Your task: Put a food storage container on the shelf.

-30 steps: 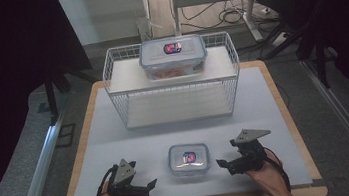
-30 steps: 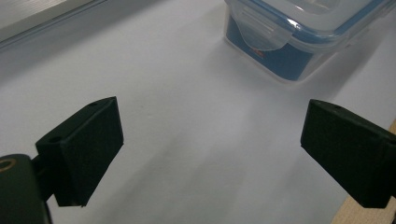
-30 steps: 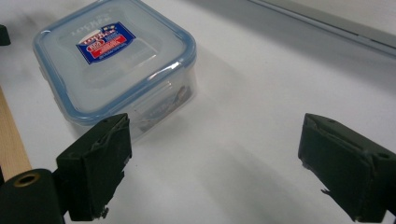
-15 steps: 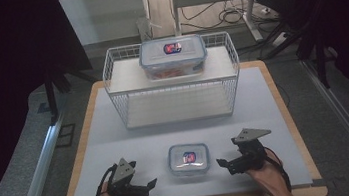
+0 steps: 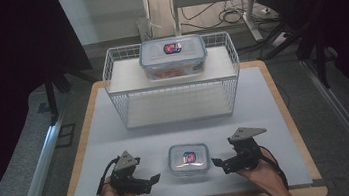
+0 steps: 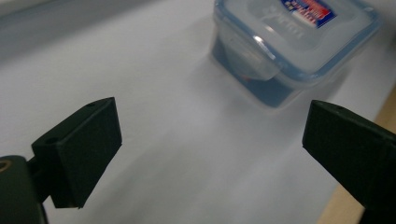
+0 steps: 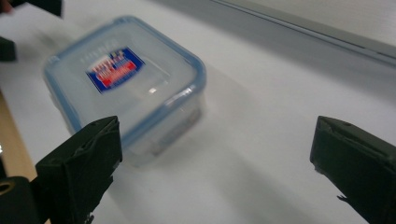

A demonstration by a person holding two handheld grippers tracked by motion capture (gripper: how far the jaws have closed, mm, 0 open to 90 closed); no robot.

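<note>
White table top [image 5: 116,135] on a wooden board, biggest thing here. Wire rack [image 5: 115,80] stands on the far half of the table, a large clear box [image 5: 173,58] on its upper shelf, long axis running left-right across the rack.

Small box [image 5: 188,158], clear with blue-rimmed lid and a red-blue label, sits flat on the table well in front of the rack, near the table's front edge, lid up. Nearly square, slightly longer left-right, parallel to the rack's front; latch tabs on its sides.

Left gripper [image 5: 153,179] just left of the small box, jaws spread wide, nothing between them, pointing at the box, apart from it. Right gripper [image 5: 216,162] just right of the small box, jaws have just been opening and stand wide, released; box is beyond them, not between, no touch.
</note>
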